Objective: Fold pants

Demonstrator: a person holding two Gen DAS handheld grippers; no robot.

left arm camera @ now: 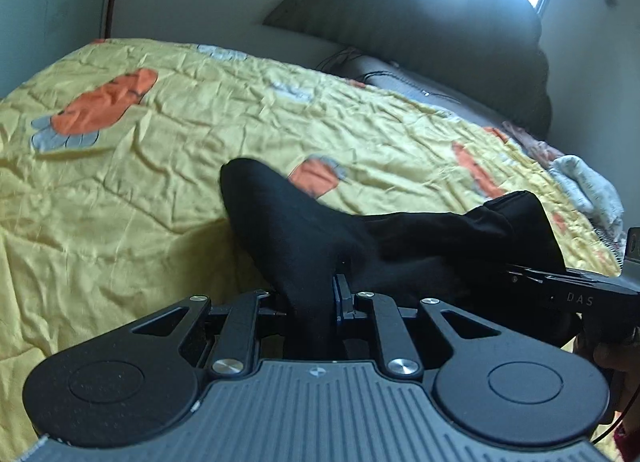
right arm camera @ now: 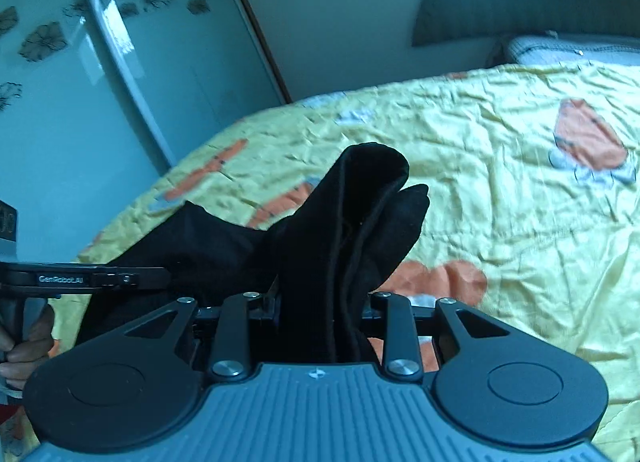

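The black pants (left arm camera: 304, 230) hang between my two grippers above a yellow bedspread (left arm camera: 140, 166). My left gripper (left arm camera: 310, 294) is shut on one bunched end of the pants; the fabric sticks up past its fingers. The right gripper's body (left arm camera: 568, 290) shows at the right edge of the left wrist view. In the right wrist view my right gripper (right arm camera: 320, 302) is shut on the other folded end of the pants (right arm camera: 360, 222), which stands up in thick layers. The left gripper's body (right arm camera: 80, 278) shows at the left edge there. The fingertips are hidden by cloth.
The yellow bedspread (right arm camera: 500, 202) with orange carrot prints covers the bed. A dark headboard (left arm camera: 420, 22) and a grey pillow (left arm camera: 420, 90) lie at the far end. A crumpled white cloth (left arm camera: 588, 186) sits at the bed's right edge. A glossy wardrobe door (right arm camera: 100, 62) stands at left.
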